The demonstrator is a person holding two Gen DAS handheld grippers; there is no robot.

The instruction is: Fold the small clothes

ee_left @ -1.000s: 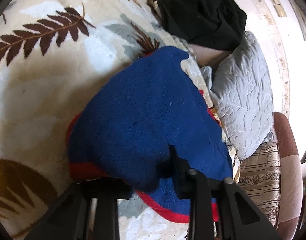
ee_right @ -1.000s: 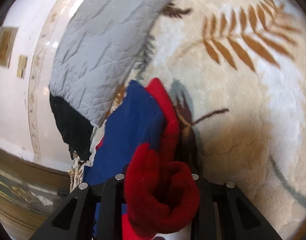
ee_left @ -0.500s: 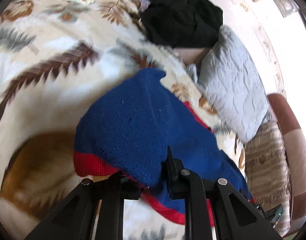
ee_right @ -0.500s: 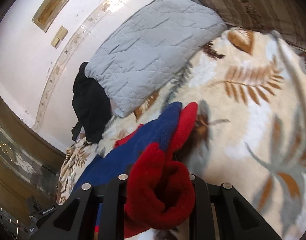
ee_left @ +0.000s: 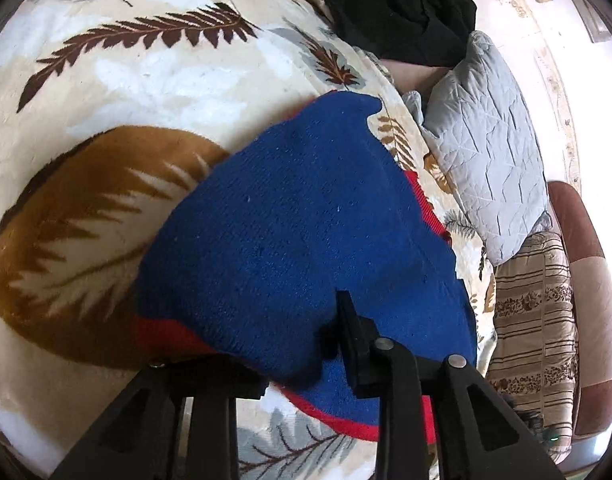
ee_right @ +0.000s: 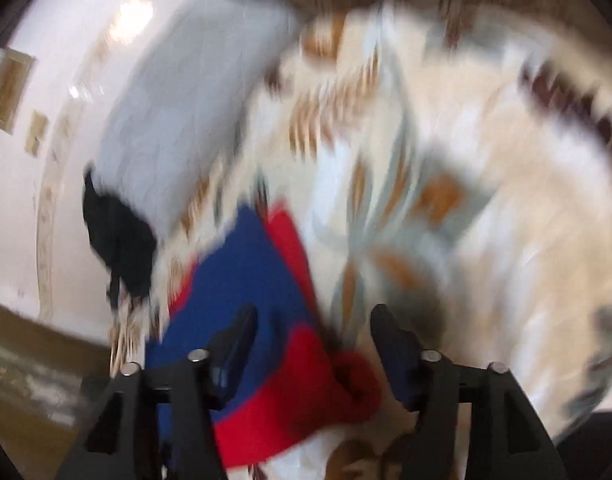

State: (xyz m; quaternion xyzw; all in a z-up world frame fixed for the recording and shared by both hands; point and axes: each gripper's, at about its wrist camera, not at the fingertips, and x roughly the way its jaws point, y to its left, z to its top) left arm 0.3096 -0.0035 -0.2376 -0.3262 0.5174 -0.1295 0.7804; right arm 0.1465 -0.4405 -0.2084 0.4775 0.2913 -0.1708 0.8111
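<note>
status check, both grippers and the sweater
Left gripper opening, blue knit sweater with red trim draped between its fingers. Right gripper opening, red cuff slack between. Black garment lies clear.

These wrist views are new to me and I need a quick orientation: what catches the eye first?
The blue knit garment with red trim dominates, spread across the leaf-patterned blanket in front of the left tongs, bunched between its fingers as they open. In the blurred right wrist view, the red cuff lies between the opening right tongs. A grey quilted pillow and a black garment lie behind.
</note>
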